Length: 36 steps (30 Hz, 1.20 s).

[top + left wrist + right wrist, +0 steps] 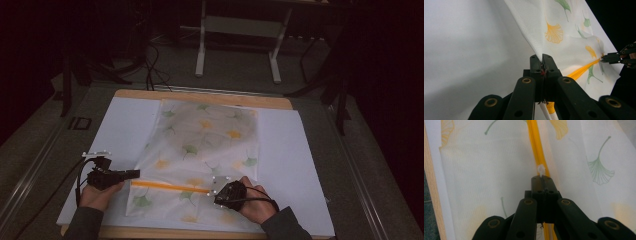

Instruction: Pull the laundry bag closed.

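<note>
A white mesh bag (202,150) printed with green and yellow ginkgo leaves lies flat on the white sheet (120,130) covering the counter (210,98), filling the middle of the high view. An orange zipper (170,187) runs across its lower part, from lower left of centre toward lower centre.

The left gripper (134,173) sits at the lower left of the high view, held in the person's left hand (98,195), with its tip at the bag's left edge. In the left gripper view its jaws are pressed together on the bag's edge (543,60), the fabric rising out of the closed tips toward the upper right of the frame, and the zipper's orange end hangs just below the jaws.

The right gripper (216,192) is at lower centre of the high view, in the right hand (255,202), meeting the zipper's right end. In the right gripper view (541,180) the jaws are pinched shut on a small white zipper pull (541,170), which sticks up from between the tips beside the orange zipper line running to the top of the frame.
</note>
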Tool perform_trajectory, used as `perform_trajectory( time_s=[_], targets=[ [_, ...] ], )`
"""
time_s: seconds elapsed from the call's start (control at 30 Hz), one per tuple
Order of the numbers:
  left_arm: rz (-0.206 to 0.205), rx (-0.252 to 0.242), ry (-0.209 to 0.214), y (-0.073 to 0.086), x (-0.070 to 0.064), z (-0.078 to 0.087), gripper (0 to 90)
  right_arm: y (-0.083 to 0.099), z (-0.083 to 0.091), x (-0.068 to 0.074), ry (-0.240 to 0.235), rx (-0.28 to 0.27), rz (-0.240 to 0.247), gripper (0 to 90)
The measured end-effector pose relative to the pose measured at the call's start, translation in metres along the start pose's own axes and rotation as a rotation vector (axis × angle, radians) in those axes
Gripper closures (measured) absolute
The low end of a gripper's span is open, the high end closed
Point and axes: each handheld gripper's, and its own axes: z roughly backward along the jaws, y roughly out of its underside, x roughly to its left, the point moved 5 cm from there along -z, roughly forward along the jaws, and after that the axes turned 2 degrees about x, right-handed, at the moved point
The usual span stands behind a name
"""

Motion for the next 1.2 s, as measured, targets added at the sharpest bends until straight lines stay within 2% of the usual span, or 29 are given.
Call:
perform_trajectory(
  time_s=[0.73, 1.2],
  targets=[
    [0.003, -0.002, 0.0, 0.0, 0.0, 0.001, 89.0, 0.016, 0.008, -0.004, 0.023, -0.002, -0.028, 90.0],
    [0.006, -0.004, -0.002, 0.0, 0.001, 0.001, 89.0, 0.028, 0.014, -0.007, 0.032, -0.008, -0.062, 90.0]
  ],
)
